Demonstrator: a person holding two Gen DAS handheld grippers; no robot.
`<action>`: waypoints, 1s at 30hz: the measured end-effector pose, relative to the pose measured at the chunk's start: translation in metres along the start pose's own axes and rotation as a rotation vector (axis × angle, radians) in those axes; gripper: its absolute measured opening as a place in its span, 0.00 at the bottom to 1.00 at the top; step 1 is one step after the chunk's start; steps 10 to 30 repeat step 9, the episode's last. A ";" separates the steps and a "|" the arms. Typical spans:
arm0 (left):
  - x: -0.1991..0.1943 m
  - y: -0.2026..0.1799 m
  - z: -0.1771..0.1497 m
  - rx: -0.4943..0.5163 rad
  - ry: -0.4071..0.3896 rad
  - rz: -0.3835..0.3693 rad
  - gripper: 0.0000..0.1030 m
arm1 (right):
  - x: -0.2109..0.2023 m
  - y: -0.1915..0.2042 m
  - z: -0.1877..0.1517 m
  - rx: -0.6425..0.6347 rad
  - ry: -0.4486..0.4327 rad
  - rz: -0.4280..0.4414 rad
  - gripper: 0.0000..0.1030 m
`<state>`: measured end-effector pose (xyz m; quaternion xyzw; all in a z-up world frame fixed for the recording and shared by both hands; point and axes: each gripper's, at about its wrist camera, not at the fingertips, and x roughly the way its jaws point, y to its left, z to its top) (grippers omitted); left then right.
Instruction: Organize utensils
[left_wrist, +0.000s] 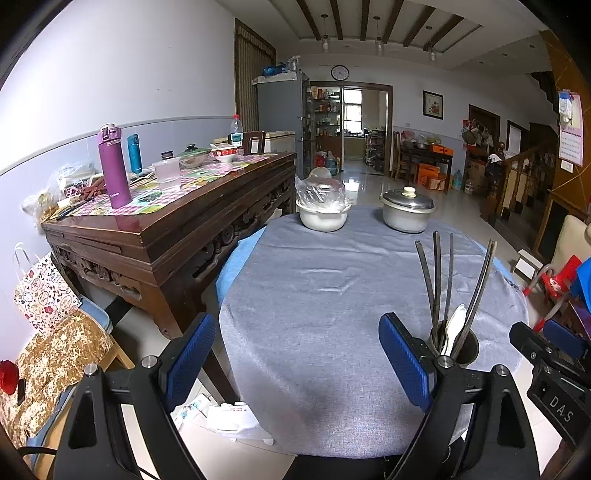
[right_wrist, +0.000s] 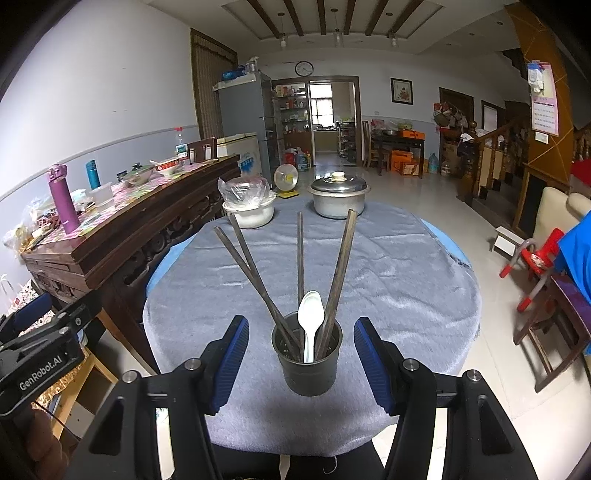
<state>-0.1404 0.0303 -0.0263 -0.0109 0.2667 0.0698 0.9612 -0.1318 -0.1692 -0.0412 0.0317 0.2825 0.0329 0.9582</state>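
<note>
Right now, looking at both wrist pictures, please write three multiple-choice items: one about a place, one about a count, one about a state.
1. Where does the dark round metal cup stand?
A. on the grey-clothed round table
B. on the carved wooden sideboard
C. on the floor

2. How many dark wooden chopsticks stand in the cup, beside the white plastic spoon?
A. two
B. four
C. six

3. How is the right gripper?
A. shut on the cup
B. shut on the spoon
C. open, with the cup between its fingers

Answers: 1 A, the cup rests on the grey cloth; 2 B, four sticks fan out; 3 C, gaps show between both blue pads and the cup.
</note>
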 end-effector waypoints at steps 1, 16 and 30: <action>0.000 0.000 0.000 0.002 -0.001 0.004 0.88 | 0.001 0.000 0.001 0.000 0.000 0.002 0.61; 0.015 -0.007 0.003 0.015 0.020 -0.006 0.88 | 0.009 -0.014 0.005 0.040 -0.011 0.002 0.61; 0.015 -0.007 0.003 0.015 0.020 -0.006 0.88 | 0.009 -0.014 0.005 0.040 -0.011 0.002 0.61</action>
